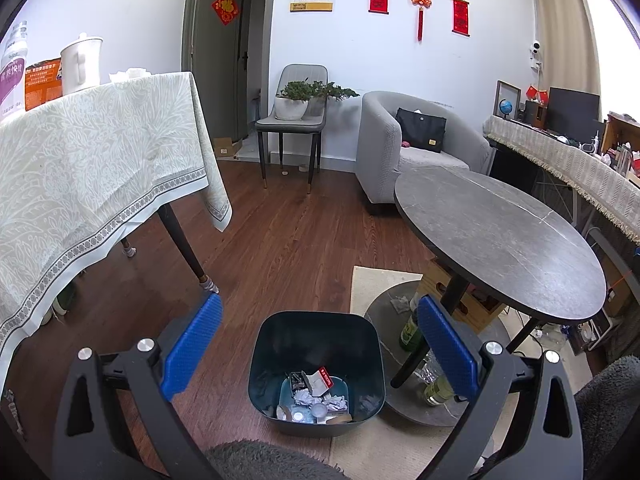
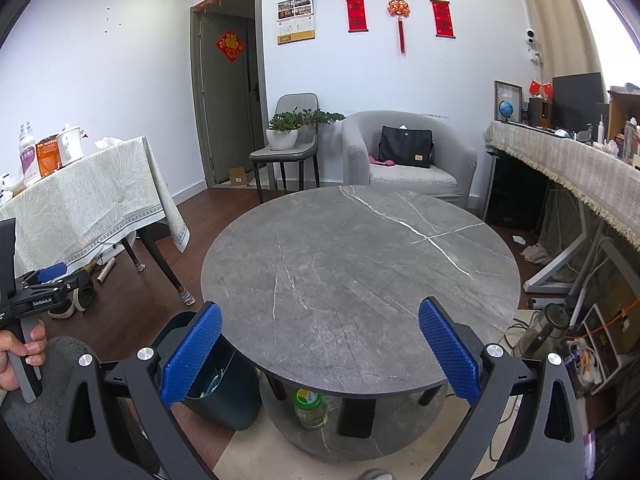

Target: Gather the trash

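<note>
trash (image 1: 314, 396) sits in bin (image 1: 316, 336) on floor, straight below left claw (image 1: 320, 340); both claws spread, empty; right claw (image 2: 320, 344) over bare bench (image 2: 360, 264).

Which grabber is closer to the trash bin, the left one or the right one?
Left. The left gripper hangs open right above the trash bin, looking down into it. The right gripper is open over the round table, with the bin off to its left.

bin (image 1: 316, 368) on floor, left of round table (image 1: 500, 240) | trash (image 1: 316, 396) in bin — bottles (image 1: 410, 332) under table
</note>
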`<state>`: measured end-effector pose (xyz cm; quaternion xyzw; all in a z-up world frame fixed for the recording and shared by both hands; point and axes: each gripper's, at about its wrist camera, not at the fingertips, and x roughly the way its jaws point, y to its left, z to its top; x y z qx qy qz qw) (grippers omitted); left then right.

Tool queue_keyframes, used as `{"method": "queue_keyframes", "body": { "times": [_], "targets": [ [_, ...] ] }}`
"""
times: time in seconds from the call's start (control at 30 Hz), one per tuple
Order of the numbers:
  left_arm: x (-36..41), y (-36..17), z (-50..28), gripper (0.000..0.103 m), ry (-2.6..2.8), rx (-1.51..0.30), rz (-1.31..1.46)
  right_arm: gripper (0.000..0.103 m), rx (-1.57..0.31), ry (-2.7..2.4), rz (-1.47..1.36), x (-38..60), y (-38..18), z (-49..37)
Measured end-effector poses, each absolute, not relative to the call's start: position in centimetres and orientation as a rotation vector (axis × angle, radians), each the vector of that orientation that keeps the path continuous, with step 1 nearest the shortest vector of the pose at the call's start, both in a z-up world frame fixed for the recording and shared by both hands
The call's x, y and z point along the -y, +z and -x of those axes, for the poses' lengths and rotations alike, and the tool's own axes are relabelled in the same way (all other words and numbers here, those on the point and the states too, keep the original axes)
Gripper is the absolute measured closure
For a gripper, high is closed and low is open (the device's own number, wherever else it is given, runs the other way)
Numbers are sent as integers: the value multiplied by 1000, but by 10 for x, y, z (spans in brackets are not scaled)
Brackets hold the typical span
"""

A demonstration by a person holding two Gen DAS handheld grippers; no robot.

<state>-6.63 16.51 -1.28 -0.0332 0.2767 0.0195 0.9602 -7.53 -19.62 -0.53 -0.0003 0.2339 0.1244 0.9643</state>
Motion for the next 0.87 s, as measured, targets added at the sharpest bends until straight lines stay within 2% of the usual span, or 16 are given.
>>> {"method": "queue_keyframes", "body": {
  "times": [0.87],
  "targets": [
    [-165, -16, 66, 3, 30, -571, 76, 3, -478, 252, 6, 197, -5, 75]
  ]
}}
